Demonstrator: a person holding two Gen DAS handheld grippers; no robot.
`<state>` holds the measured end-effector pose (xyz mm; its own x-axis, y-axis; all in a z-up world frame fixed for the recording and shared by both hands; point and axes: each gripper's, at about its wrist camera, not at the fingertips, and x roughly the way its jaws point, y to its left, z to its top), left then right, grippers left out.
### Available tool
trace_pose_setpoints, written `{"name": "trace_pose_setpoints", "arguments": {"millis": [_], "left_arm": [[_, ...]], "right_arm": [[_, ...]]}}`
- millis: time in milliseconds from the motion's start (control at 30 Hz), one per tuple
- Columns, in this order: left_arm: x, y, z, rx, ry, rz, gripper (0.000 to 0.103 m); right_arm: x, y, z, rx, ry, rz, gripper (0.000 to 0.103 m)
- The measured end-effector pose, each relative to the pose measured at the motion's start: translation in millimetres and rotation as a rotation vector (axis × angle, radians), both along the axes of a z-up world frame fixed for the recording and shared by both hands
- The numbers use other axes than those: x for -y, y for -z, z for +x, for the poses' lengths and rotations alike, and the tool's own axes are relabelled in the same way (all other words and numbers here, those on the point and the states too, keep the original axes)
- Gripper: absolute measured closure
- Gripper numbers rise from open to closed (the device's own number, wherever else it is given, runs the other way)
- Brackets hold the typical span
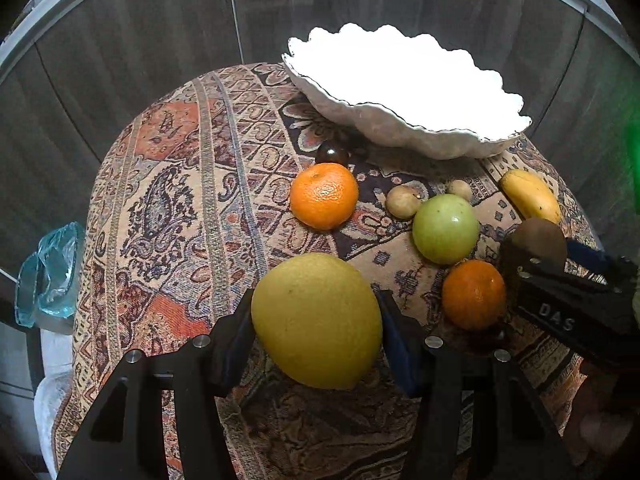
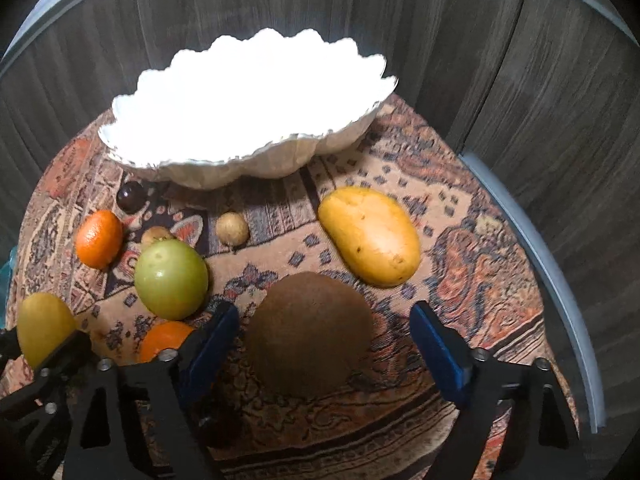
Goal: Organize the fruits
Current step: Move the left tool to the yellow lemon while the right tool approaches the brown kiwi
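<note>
Yellow lemon [image 1: 318, 320] pinched between the fingers of the left tool [image 1: 316, 332], low over the patterned cloth [image 1: 180, 208] of the table. Brown kiwi [image 2: 308, 334] between the spread blue pads of the right tool [image 2: 324, 340], left pad just beside it, right pad apart. White scalloped bowl [image 1: 384, 120] at the far edge; before it a mango [image 2: 370, 236], green apple [image 1: 445, 229], two oranges [image 1: 324, 195] [image 1: 474, 294], two small tan fruits [image 1: 403, 202] and a dark plum [image 1: 331, 154].

Dim fisheye views with curved edges; the white bowl [image 1: 400, 92] is blown out by glare.
</note>
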<state>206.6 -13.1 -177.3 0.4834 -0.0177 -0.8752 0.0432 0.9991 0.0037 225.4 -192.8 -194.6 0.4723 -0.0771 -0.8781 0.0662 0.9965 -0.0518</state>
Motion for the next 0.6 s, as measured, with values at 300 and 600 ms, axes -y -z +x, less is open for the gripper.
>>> {"name": "trace_pose_setpoints", "arguments": {"millis": [300,600], "left_arm": [[-2,-6,2,0.009,-0.008,0.002,0.046],[2,-22,0,0.043,-0.002,0.001,0.046]], "right_arm": [[0,8,-1,-0.016,-0.012,0.037,0.040],[0,-17,-14,0.041,-0.024,0.036,0.040]]}}
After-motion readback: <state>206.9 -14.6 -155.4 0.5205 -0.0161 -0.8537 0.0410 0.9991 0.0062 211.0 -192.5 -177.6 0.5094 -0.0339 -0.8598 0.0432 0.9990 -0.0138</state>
